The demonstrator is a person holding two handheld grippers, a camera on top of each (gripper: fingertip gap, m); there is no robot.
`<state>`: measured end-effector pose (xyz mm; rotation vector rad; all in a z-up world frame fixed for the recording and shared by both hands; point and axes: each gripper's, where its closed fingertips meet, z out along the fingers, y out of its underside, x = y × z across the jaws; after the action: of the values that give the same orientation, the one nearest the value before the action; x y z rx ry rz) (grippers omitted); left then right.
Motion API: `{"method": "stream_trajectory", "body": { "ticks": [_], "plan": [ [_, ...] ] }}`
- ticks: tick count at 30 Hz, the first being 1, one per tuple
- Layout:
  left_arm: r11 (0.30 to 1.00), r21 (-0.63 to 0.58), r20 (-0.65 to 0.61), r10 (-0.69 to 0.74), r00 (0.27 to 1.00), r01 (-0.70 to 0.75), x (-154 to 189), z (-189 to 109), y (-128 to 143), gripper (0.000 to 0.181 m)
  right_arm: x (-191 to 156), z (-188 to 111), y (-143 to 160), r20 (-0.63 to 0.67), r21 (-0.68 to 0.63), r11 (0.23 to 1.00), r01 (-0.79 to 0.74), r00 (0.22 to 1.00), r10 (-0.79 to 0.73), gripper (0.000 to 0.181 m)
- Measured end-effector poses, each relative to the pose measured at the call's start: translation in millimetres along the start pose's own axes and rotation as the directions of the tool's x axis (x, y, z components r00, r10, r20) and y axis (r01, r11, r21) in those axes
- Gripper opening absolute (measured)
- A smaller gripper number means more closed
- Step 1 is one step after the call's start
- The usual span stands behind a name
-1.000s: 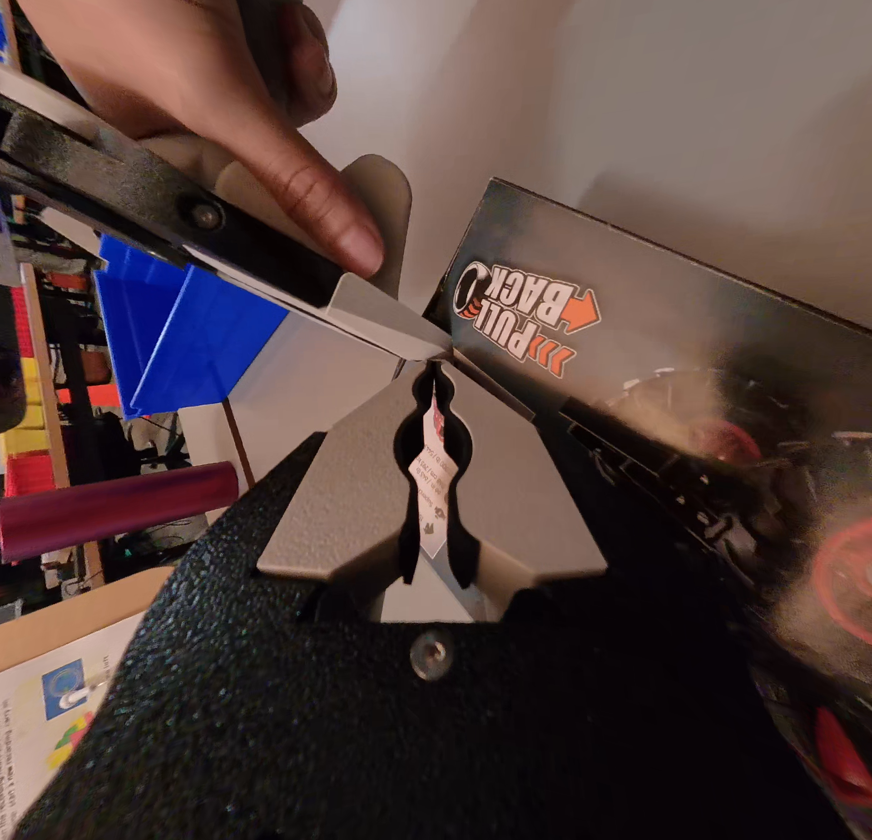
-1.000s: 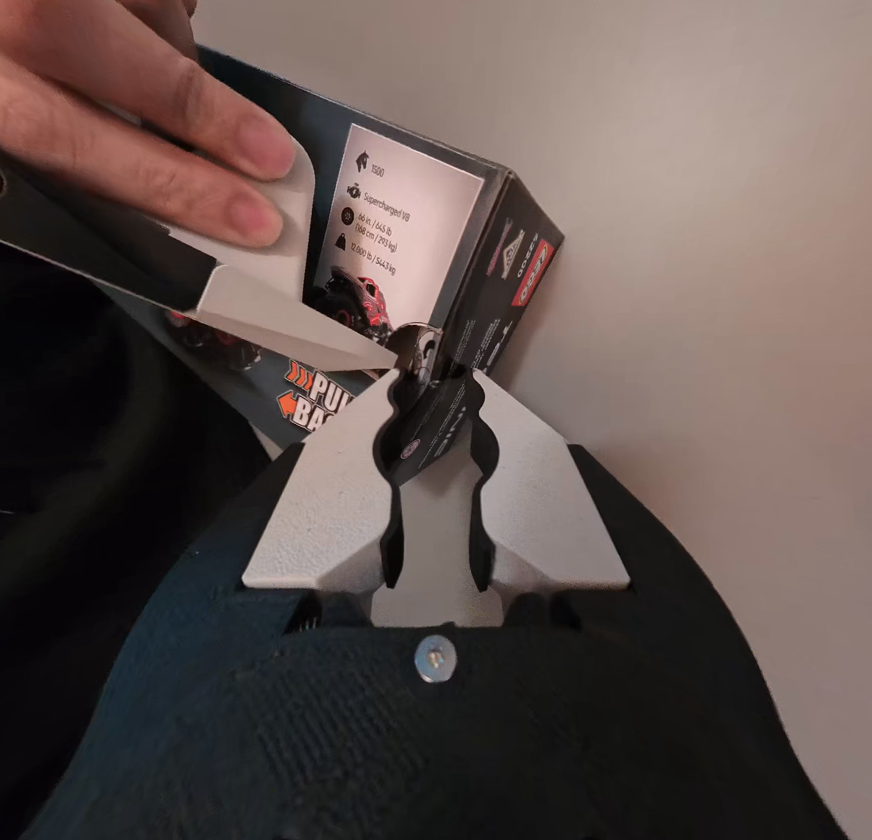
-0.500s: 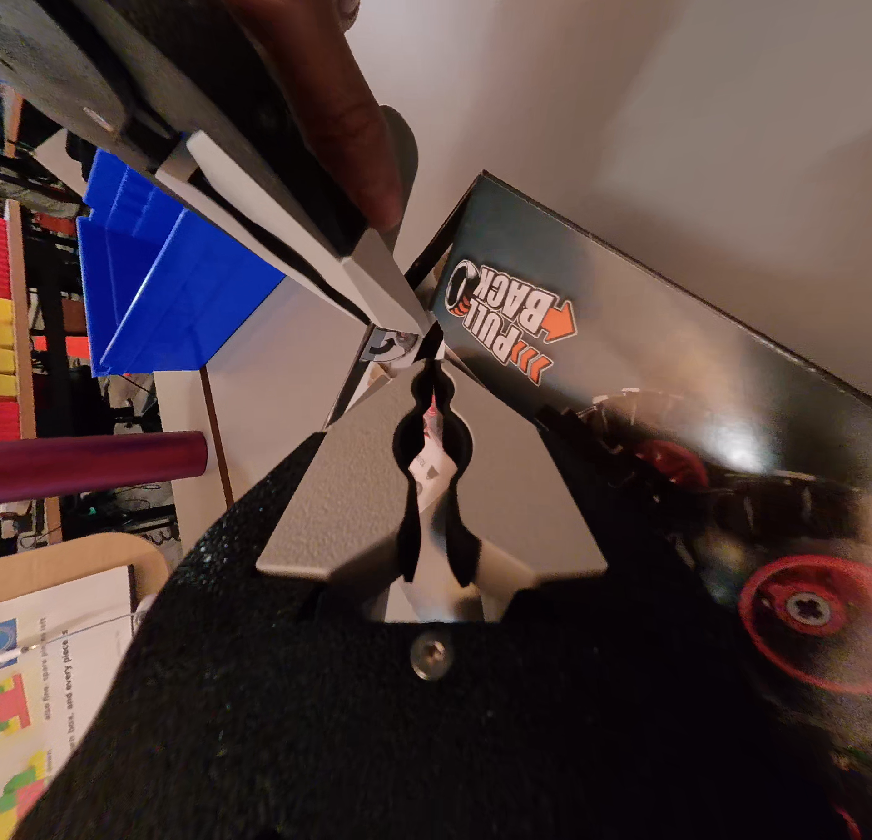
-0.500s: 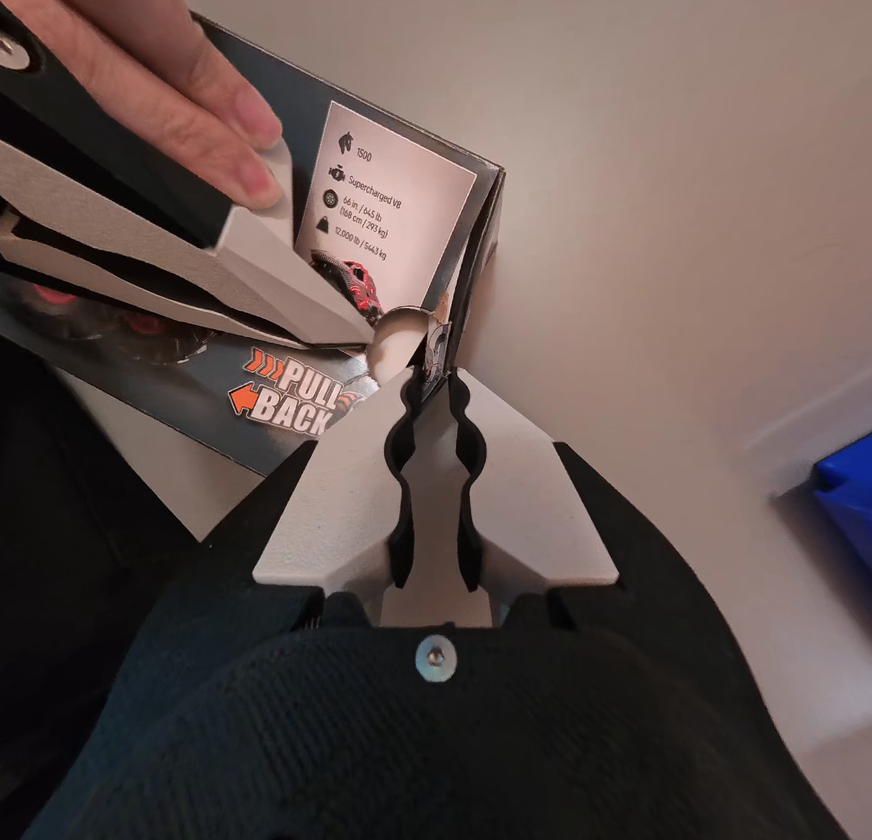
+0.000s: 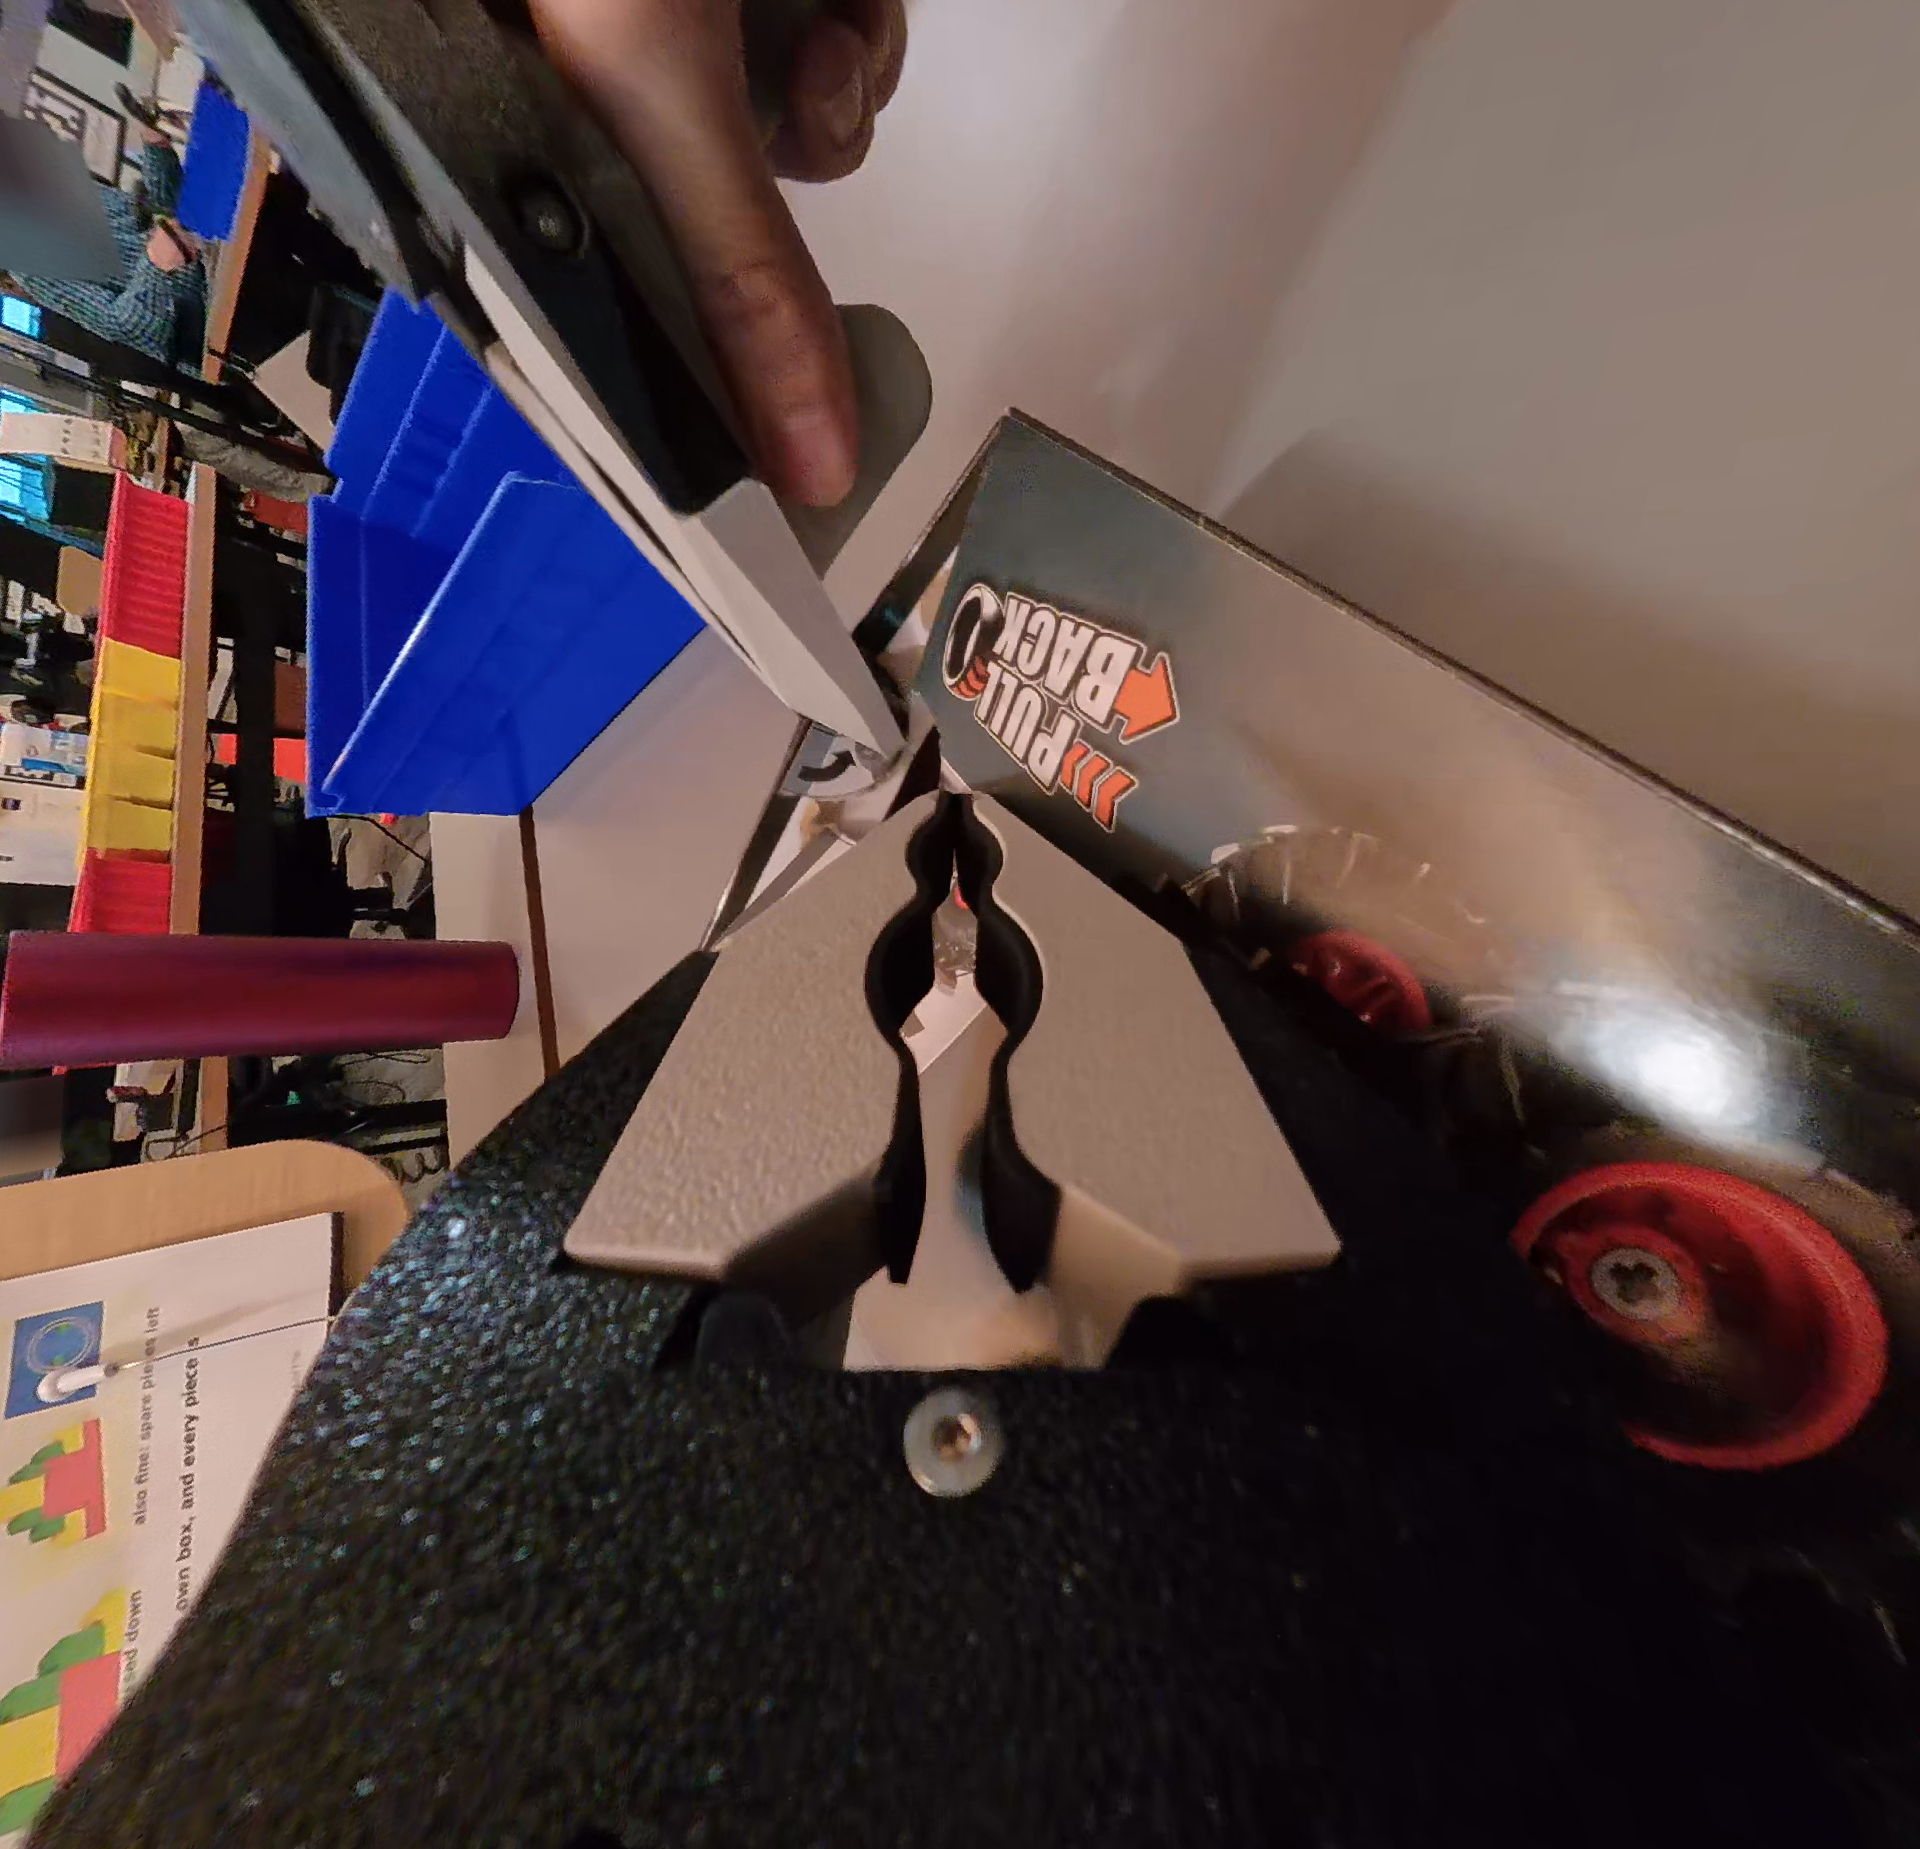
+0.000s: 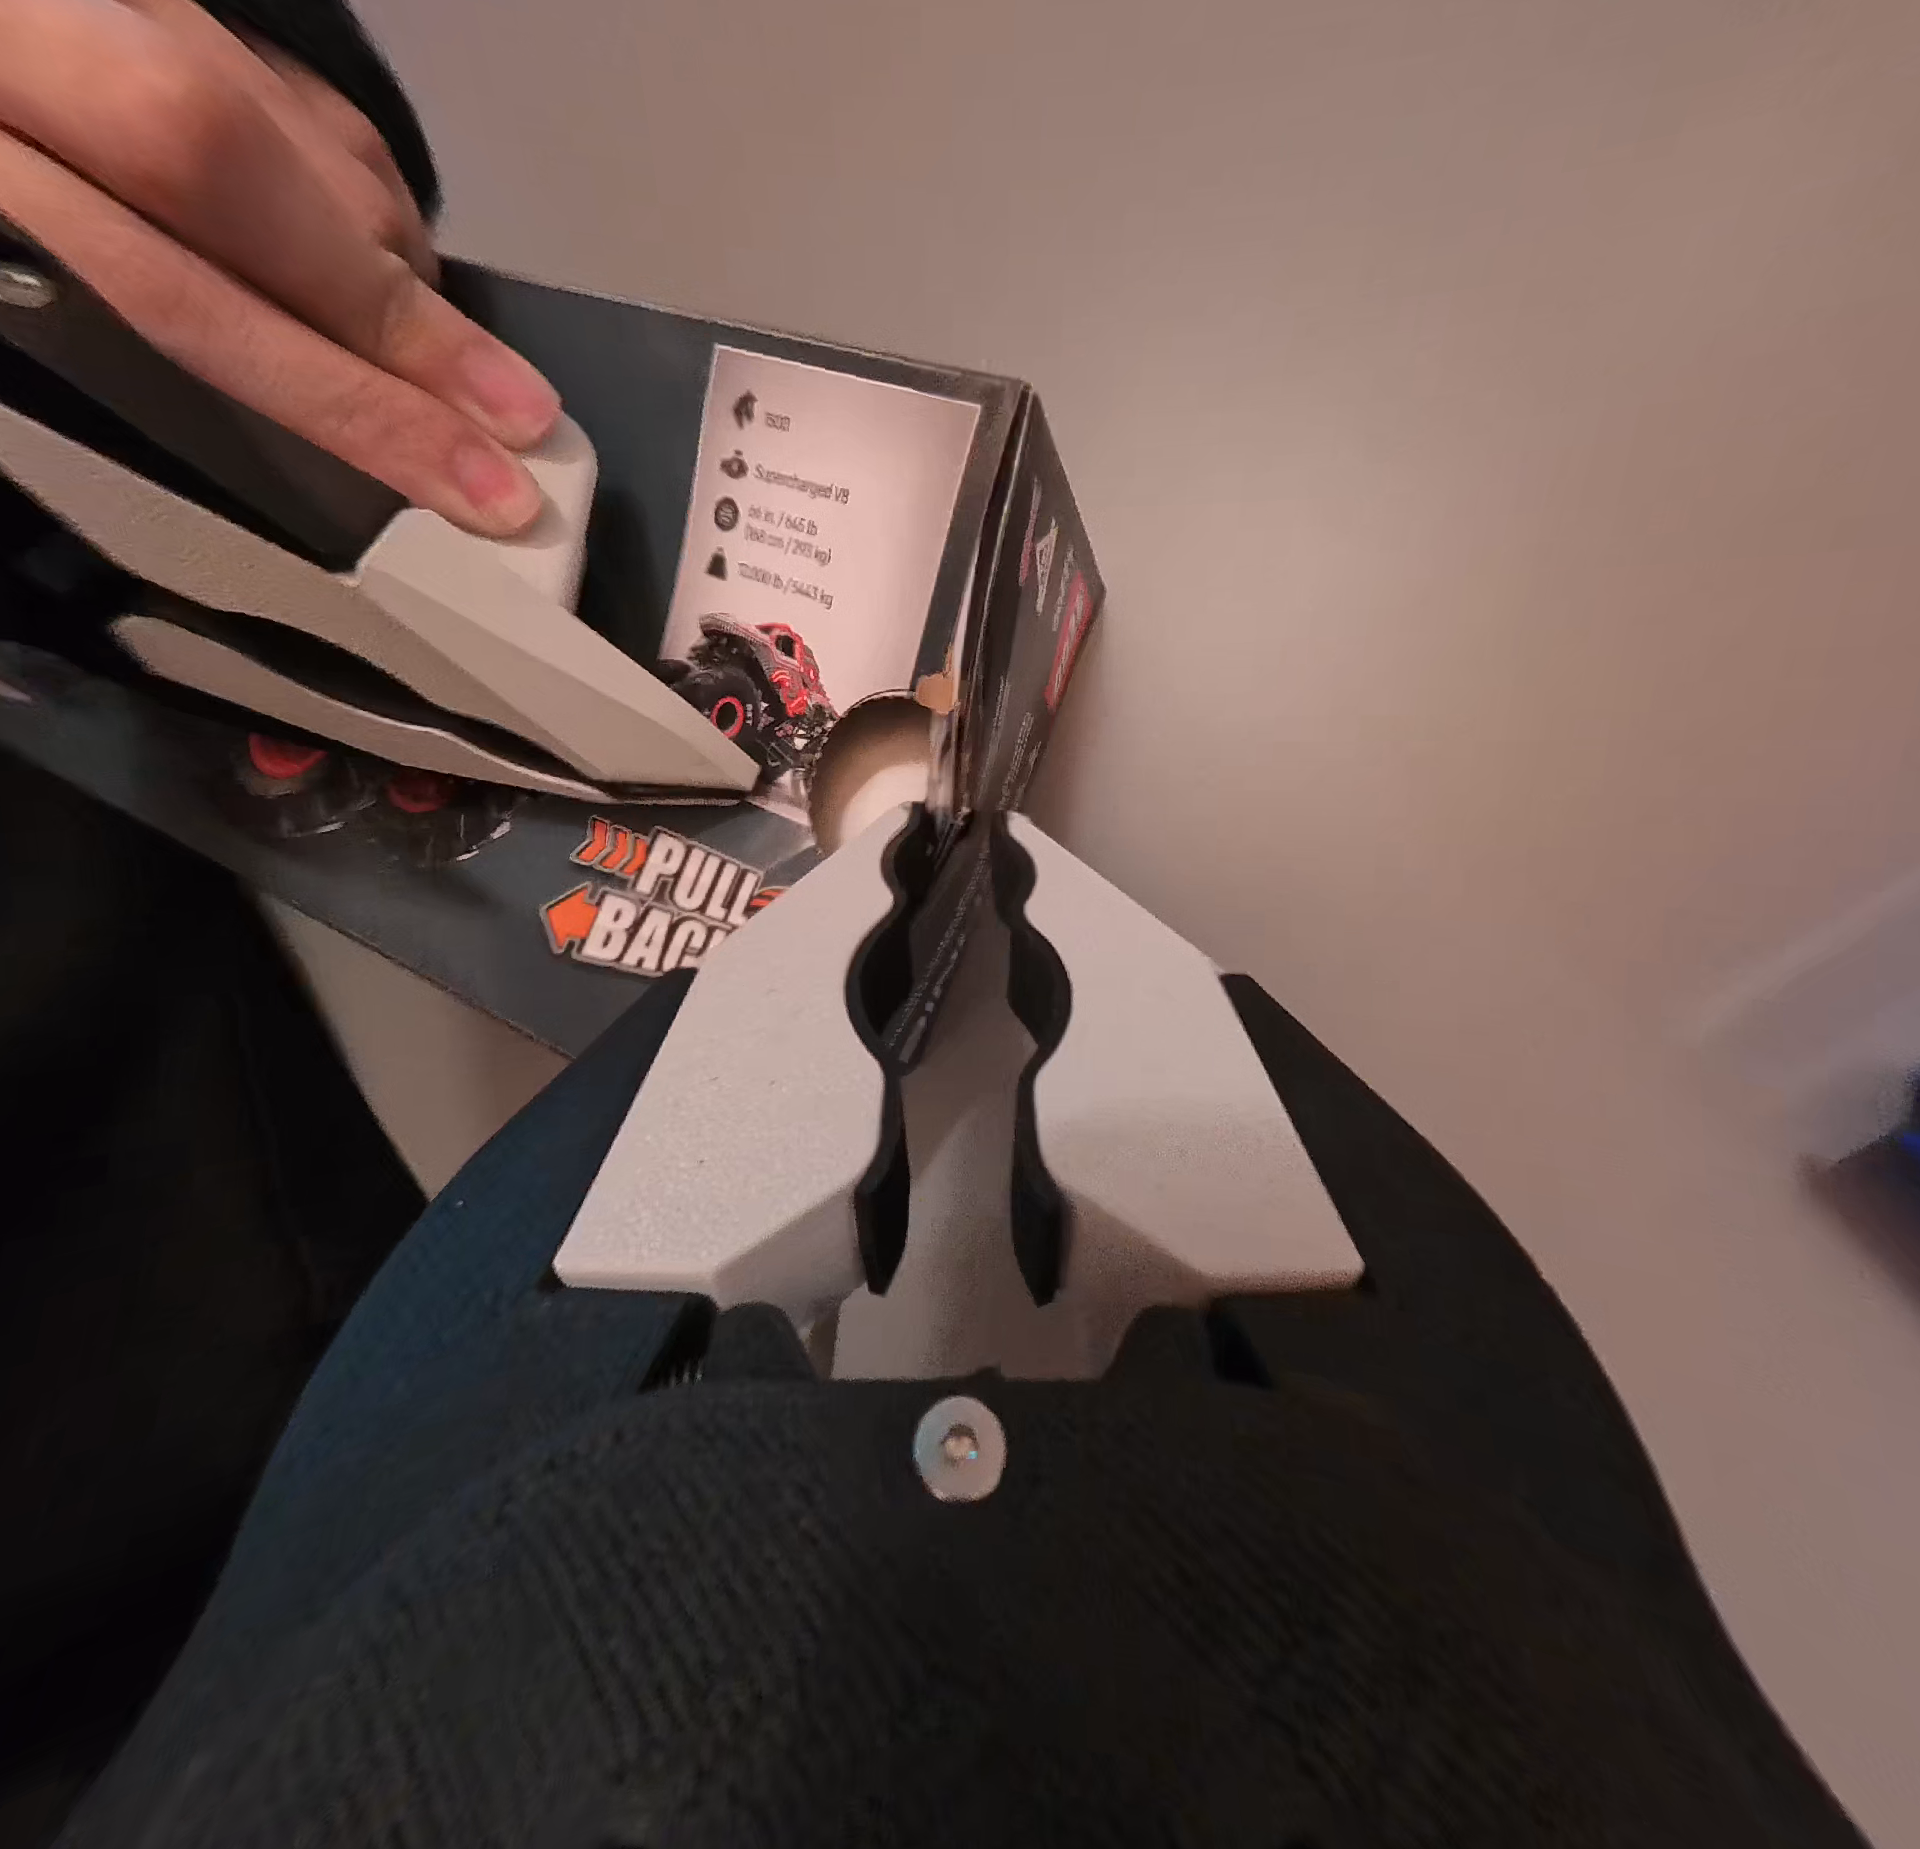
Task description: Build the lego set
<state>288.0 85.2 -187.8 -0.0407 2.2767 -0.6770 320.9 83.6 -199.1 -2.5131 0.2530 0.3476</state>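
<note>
Pale grey tabletop [image 6: 1455,449] is filling the upper right of both views. Dark glossy cardboard lego box [image 5: 1403,812], printed with a red-wheeled monster truck, is lying tilted on it, long axis running from frame centre to lower right in the left wrist view; printed logos and a white spec panel are on it, wording not transcribed. Blue plastic bins [image 5: 468,636] are sitting at left. Right gripper [image 6: 951,833] is clenching the box's end flap [image 6: 1029,677] directly ahead. Left gripper [image 5: 951,812] is pinching something at the same box corner, tips nearly meeting the right's. Opening likely depends on pulling the flap away from the box end.
</note>
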Motion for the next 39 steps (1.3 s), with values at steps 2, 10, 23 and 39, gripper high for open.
{"method": "stream_trajectory", "body": {
  "ticks": [2,10,23,39],
  "plan": [
    [1.000,0.011,0.016,0.012,1.000,-0.012,-3,-1,-3,0.000,4,-2,-4,-0.158,-0.119,0.989,0.084,0.982,-0.103,0.028],
    [1.000,0.016,0.026,0.015,1.000,-0.015,-5,-2,-4,0.000,-14,0,-15,-0.315,-0.205,0.950,0.235,0.903,-0.291,0.000],
    [1.000,-0.002,0.055,0.026,0.998,-0.026,-8,-7,-1,0.000,-15,-10,-13,-0.413,-0.163,0.971,0.177,0.881,-0.230,0.019],
    [0.998,-0.025,0.062,0.056,0.996,-0.055,-5,-9,2,0.000,0,12,-6,-0.208,-0.270,0.956,0.116,0.962,-0.176,0.020]
  ]
}}
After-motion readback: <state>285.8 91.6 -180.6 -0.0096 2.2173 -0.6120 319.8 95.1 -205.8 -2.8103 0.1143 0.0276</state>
